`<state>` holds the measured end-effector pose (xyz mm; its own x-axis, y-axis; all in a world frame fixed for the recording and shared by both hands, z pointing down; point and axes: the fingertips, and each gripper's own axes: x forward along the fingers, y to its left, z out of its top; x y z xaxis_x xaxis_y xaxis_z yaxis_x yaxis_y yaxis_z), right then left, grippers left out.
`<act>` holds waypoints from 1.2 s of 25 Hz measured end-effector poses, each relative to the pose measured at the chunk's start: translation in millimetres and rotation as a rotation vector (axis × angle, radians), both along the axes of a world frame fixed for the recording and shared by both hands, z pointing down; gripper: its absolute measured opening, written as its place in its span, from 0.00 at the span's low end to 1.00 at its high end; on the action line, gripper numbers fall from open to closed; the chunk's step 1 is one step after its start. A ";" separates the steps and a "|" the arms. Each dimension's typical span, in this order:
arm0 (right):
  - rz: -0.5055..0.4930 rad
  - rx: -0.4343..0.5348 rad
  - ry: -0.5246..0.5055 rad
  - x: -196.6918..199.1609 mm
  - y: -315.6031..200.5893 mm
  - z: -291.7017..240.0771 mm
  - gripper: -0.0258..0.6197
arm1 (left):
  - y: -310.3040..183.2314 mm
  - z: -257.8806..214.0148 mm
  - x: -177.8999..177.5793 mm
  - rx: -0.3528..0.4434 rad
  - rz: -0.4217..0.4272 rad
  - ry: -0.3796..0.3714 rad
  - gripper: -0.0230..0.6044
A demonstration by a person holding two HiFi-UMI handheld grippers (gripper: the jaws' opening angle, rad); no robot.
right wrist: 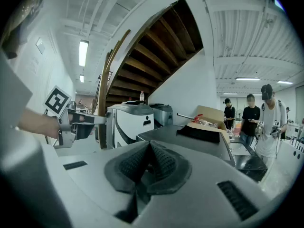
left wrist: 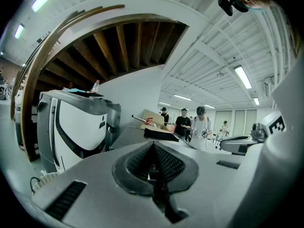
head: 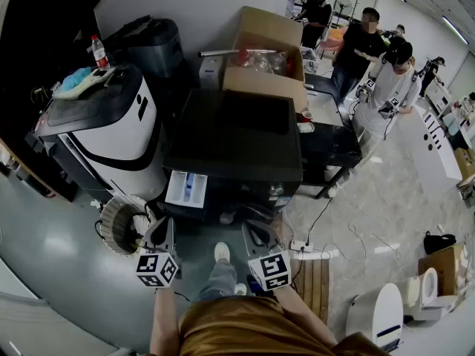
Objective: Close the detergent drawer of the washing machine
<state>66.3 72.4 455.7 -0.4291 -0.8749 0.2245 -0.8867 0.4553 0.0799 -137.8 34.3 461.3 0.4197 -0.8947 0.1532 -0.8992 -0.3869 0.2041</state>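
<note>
The dark washing machine (head: 234,143) stands in front of me, and its white and blue detergent drawer (head: 187,189) is pulled out at the front left. My left gripper (head: 161,233) hangs below the drawer, apart from it, its jaws shut on nothing. My right gripper (head: 257,237) is level with it near the machine's front right, also shut and empty. In the left gripper view the pads (left wrist: 164,163) meet, with the machine's top (left wrist: 130,136) beyond. The right gripper view shows closed pads (right wrist: 159,164) and the machine (right wrist: 190,139). Neither gripper view shows the drawer.
A white and black appliance (head: 111,136) stands left of the washer. Behind it is an open cardboard box (head: 263,58). A round white vent (head: 122,225) sits on the floor at left. At right are a power strip (head: 302,245), a black table (head: 334,143), and several people (head: 364,50).
</note>
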 end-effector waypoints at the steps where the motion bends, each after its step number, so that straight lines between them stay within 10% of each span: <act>1: 0.004 0.001 -0.001 1.1 0.1 0.0 0.06 | -0.2 0.6 -0.6 -0.002 -0.003 0.007 0.08; 30: -0.063 -0.094 -0.028 -5.7 -29.4 35.0 0.06 | -31.1 56.0 -0.4 -0.111 -0.020 -0.042 0.08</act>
<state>60.6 43.0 490.7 -0.4894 -0.8217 0.2920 -0.8576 0.5143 0.0100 -138.2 3.2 517.2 0.3928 -0.8795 0.2685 -0.9153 -0.3456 0.2069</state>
